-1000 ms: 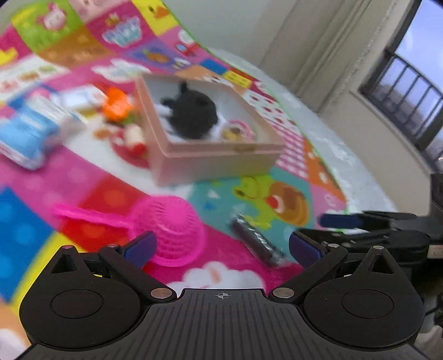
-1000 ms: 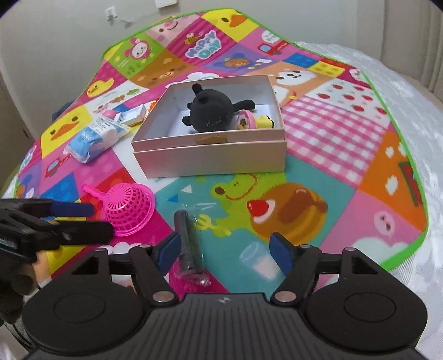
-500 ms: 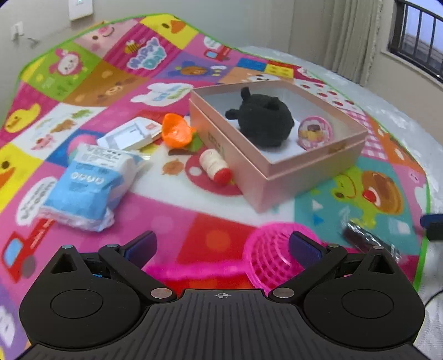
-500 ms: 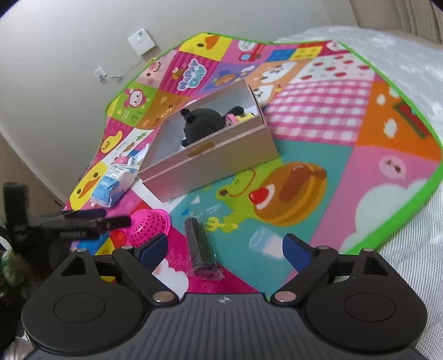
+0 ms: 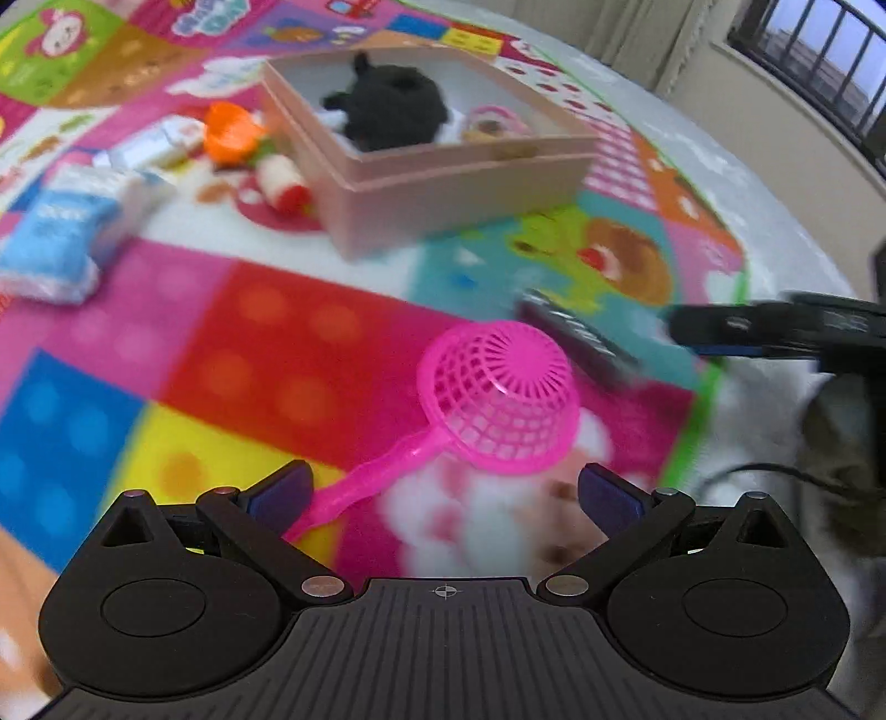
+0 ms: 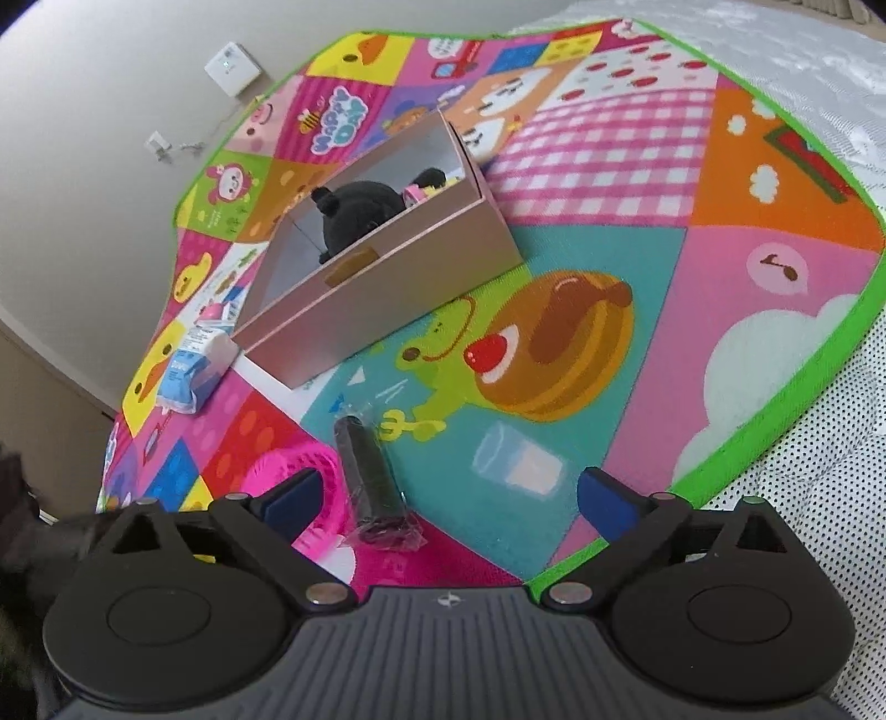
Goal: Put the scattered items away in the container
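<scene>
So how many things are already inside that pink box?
2 that I can see in the pink box: a black plush toy near its middle, and a small round pink toy beside it, near a corner. The plush could be hiding something smaller.

Even, soft daylight; a window [image 5: 819, 44] at the upper right of the left wrist view is the visible source, and shadows are faint. Left wrist view — motion blur smears the play mat [image 5: 277, 332] and the pink box [image 5: 443, 183], while the pink strainer [image 5: 498, 399] stays sharper. Right wrist view — crisp throughout, with the box interior dim. Both show strong fisheye curvature and dark vignetted corners; no glare.
</scene>
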`<state>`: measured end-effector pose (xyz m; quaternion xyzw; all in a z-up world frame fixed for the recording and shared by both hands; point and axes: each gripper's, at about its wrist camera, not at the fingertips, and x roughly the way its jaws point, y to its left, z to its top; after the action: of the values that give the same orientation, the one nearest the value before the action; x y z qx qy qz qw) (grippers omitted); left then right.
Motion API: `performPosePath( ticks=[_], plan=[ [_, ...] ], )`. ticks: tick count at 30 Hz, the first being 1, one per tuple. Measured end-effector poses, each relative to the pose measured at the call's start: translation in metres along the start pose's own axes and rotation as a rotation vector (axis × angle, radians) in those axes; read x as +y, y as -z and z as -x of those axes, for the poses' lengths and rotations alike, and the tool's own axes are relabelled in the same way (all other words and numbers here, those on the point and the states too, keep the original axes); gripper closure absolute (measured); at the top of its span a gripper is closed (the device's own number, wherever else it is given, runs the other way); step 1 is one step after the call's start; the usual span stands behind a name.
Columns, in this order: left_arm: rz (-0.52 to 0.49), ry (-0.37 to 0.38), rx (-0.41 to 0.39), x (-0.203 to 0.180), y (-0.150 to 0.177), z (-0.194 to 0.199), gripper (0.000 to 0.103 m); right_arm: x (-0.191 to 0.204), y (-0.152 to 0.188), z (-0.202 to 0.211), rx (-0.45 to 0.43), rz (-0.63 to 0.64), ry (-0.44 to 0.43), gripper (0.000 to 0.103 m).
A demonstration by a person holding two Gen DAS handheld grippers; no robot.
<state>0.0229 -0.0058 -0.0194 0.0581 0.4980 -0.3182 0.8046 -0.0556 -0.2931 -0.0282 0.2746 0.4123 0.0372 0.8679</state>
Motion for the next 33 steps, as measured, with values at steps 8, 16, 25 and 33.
performPosePath(
  ticks=[8, 16, 25, 33],
  plan=[
    [-0.007, -0.154, -0.155, -0.023, 0.007, 0.022, 0.0, 0.022, -0.002, -0.006, 0.039, 0.121, 0.071, 0.0],
    [-0.377, -0.218, -0.129, -0.066, 0.001, -0.029, 0.0, 0.054, -0.014, 0.03, -0.017, 0.366, 0.098, 0.054],
    [0.069, -0.437, -0.138, -0.009, -0.021, -0.027, 0.0, 0.083, 0.011, 0.011, 0.003, 0.543, 0.143, 0.053],
    [0.366, -0.232, -0.238, 0.059, -0.014, 0.033, 0.0, 0.096, 0.009, -0.038, 0.06, 0.556, 0.18, 0.053]
  ],
)
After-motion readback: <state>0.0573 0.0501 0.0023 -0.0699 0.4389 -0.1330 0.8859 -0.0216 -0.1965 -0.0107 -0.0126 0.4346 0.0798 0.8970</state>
